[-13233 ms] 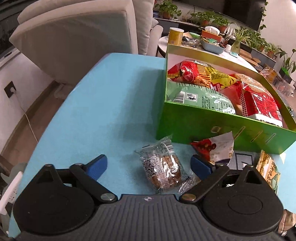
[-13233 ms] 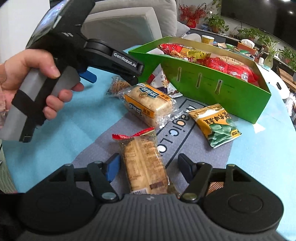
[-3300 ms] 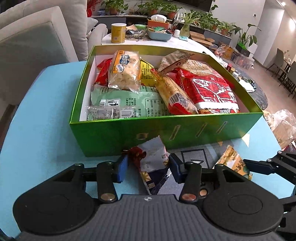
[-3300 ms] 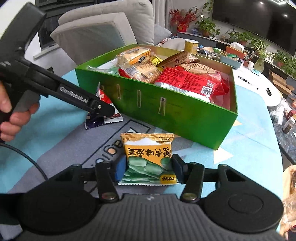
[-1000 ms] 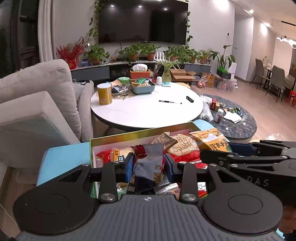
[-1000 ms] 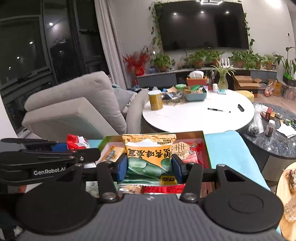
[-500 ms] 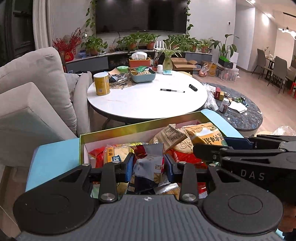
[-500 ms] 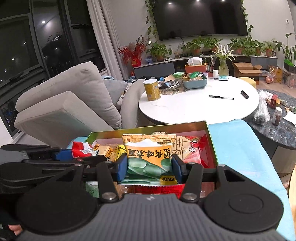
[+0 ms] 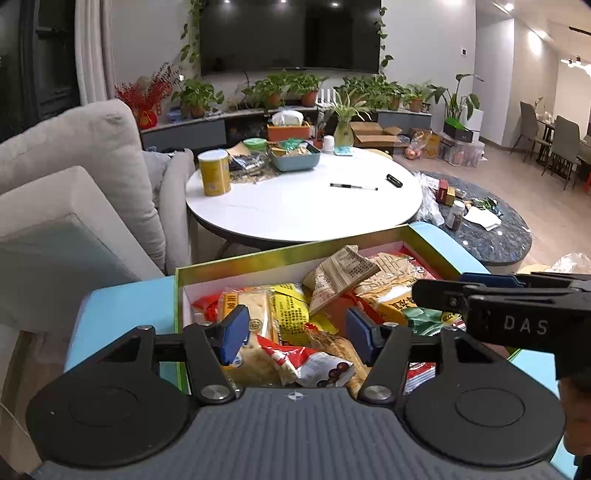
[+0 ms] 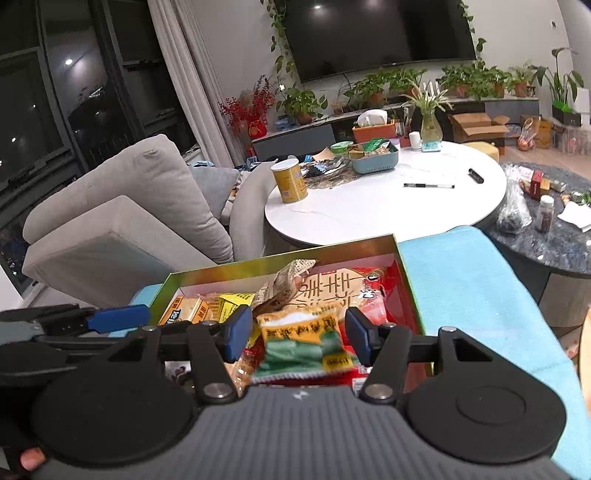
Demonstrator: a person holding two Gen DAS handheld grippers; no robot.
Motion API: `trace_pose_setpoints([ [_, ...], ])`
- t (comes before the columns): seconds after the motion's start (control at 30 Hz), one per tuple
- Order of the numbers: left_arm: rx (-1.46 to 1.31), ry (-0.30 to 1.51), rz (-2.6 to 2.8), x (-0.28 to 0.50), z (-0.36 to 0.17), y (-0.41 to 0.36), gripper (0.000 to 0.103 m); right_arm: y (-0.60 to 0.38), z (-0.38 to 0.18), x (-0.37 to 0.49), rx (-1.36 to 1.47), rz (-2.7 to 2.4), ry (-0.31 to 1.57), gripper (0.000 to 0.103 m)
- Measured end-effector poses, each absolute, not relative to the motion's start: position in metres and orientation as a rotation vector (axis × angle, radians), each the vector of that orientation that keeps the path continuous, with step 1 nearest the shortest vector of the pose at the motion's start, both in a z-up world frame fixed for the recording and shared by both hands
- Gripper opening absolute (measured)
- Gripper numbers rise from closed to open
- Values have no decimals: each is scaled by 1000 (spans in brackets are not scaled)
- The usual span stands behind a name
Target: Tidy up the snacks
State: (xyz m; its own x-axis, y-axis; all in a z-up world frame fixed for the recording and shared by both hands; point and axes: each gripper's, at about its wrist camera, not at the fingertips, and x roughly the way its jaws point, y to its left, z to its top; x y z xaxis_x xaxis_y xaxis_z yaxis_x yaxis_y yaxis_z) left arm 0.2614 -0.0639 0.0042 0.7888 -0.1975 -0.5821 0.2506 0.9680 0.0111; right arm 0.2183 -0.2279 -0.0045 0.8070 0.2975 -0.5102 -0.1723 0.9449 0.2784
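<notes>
The left hand-held gripper (image 9: 295, 332) is opening wide above the green cardboard box (image 9: 258, 260) on the blue-covered counter (image 9: 122, 299), its blue pads clear of the red-and-white snack packet (image 9: 314, 363) lying among the snacks at lower centre. The right hand-held gripper (image 10: 299, 332) is standing wide too, pads apart from the blurred orange-and-green pea packet (image 10: 301, 341) between them, over the box's right half.

Was a home living room: wall TV (image 9: 290, 35) over a low cabinet lined with potted plants (image 9: 284, 90); grey sofa (image 9: 70, 177) beside a round white table (image 9: 303, 203); dining chairs (image 9: 565, 142) far right; dark night windows (image 10: 74, 85)
</notes>
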Motion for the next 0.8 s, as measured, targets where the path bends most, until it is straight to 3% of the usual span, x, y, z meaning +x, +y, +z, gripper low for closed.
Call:
trace_pose_setpoints([
  [0.33, 114, 564, -211, 217, 23, -62, 79, -223, 15, 179, 195, 261, 572, 85],
  [0.8, 104, 477, -188, 122, 48, -57, 88, -227, 46, 105, 184, 190, 535, 85],
])
